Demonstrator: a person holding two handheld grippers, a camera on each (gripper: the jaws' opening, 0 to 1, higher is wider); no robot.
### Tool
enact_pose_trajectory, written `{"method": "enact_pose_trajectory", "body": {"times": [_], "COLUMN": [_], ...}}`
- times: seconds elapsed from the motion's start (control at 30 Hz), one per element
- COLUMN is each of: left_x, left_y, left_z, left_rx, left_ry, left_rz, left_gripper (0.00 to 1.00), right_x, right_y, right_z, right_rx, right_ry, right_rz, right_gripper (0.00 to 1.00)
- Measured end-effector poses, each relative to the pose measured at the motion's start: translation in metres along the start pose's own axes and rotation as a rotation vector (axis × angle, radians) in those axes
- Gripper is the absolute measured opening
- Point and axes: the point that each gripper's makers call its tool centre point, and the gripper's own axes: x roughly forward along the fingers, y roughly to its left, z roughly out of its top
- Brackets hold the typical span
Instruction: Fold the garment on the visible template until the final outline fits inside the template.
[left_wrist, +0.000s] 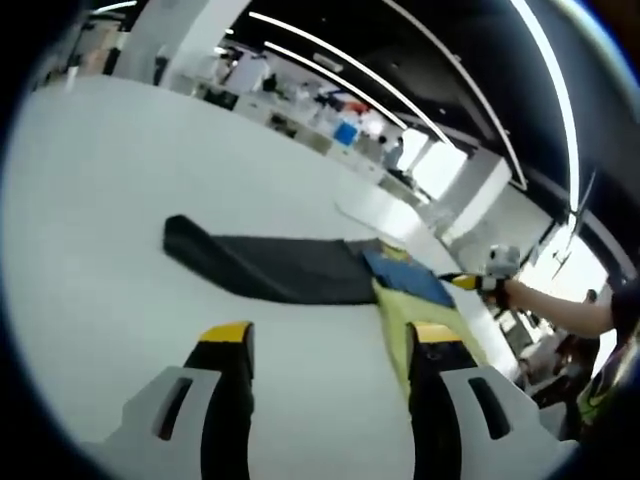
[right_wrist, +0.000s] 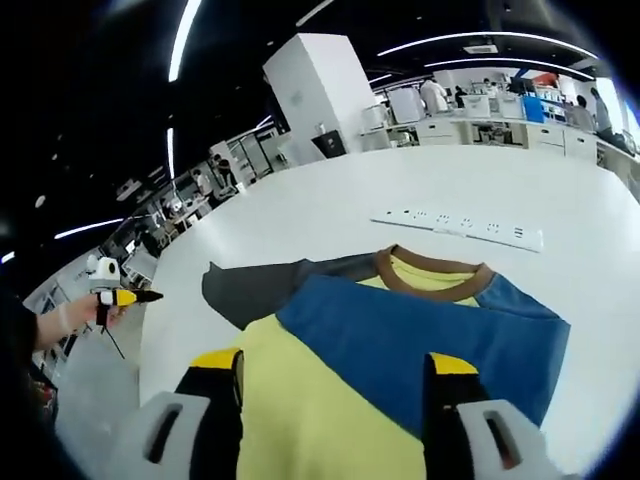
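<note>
The garment lies flat on the white table (left_wrist: 120, 200). It has a yellow body (right_wrist: 300, 400), a blue panel (right_wrist: 420, 335), a brown collar (right_wrist: 432, 268) and a dark grey sleeve (left_wrist: 270, 265) stretched out to one side. My left gripper (left_wrist: 330, 335) is open above the table beside the sleeve, its right jaw over the yellow hem (left_wrist: 395, 325). My right gripper (right_wrist: 335, 362) is open low over the yellow body, with nothing pinched. Each gripper appears small in the other's view: the right gripper (left_wrist: 458, 281) at the garment's far edge, the left gripper (right_wrist: 128, 297) off the sleeve end.
A white power strip (right_wrist: 460, 228) lies on the table beyond the collar. The table edge (right_wrist: 150, 330) curves past the sleeve end. A white pillar (right_wrist: 315, 95), desks and people stand in the background. A person's arm (left_wrist: 560, 308) reaches in from the right.
</note>
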Motion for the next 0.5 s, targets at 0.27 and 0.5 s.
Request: {"method": "enact_pose_trajectory", "body": {"times": [0.27,0.5], "left_x": [0.006,0.013], "left_y": [0.004,0.019], "left_z": [0.003,0.007], "left_rx": [0.017,0.032], "left_ry": [0.013,0.029], "left_rz": [-0.002,0.018], "left_gripper": [0.60,0.60], "right_x": [-0.027,-0.052], "right_y": [-0.007,-0.012], "right_z": [-0.008,-0.020], "right_rx": [0.022,0.056], "right_ry": [-0.014,-0.034], "right_rz": [-0.025,-0.035], "right_gripper": [0.81,0.87]}}
